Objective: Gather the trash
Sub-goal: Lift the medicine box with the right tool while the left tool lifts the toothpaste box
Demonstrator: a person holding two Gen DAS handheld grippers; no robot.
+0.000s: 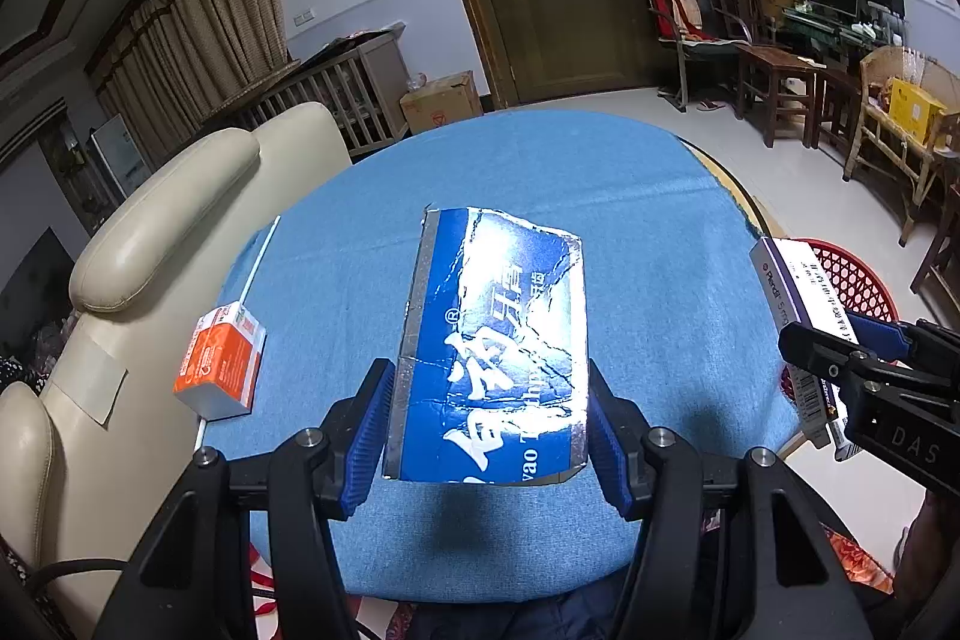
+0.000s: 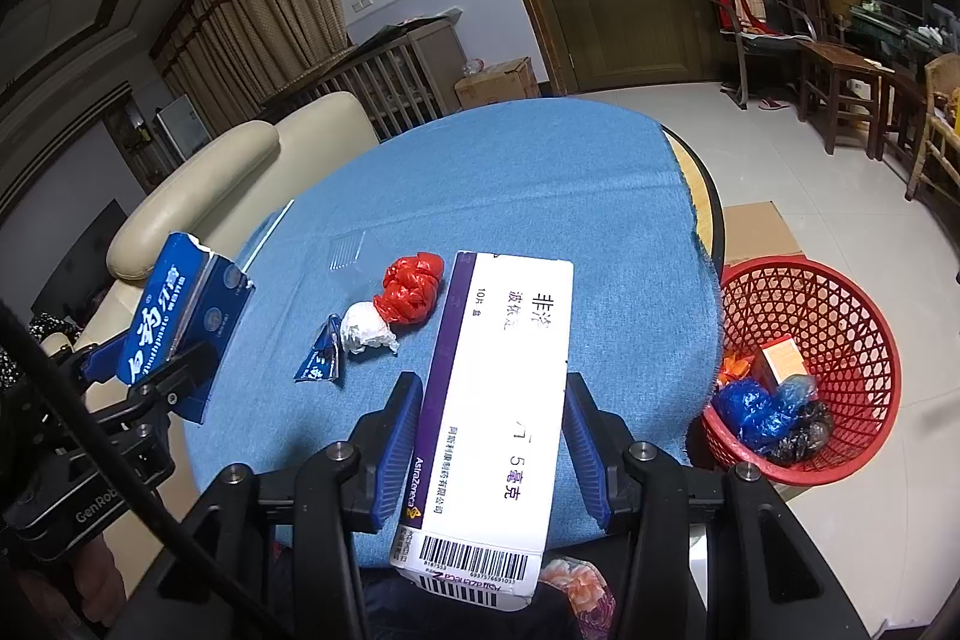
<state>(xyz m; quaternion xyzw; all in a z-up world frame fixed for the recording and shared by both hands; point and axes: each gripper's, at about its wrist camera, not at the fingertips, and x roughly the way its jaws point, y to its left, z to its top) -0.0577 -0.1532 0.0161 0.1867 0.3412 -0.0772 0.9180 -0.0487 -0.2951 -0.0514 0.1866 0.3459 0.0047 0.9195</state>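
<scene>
My left gripper (image 1: 489, 436) is shut on a torn blue toothpaste box (image 1: 498, 340) and holds it above the blue tablecloth (image 1: 630, 196); it also shows in the right wrist view (image 2: 174, 322). My right gripper (image 2: 489, 448) is shut on a white and purple medicine box (image 2: 504, 400), held over the table's near right edge; this box also shows in the left wrist view (image 1: 798, 292). A red mesh basket (image 2: 840, 304) with trash stands on the floor to the right. An orange box (image 1: 222, 370), a red crumpled bag (image 2: 411, 292), a white wad (image 2: 366, 328) and a blue scrap (image 2: 321, 358) lie on the cloth.
A cream sofa (image 1: 180, 196) stands left of the table. A white stick (image 1: 261, 259) and a clear plastic piece (image 2: 351, 250) lie on the cloth. A flat cardboard sheet (image 2: 756, 226) lies on the floor behind the basket. Chairs (image 1: 774, 82) stand far right.
</scene>
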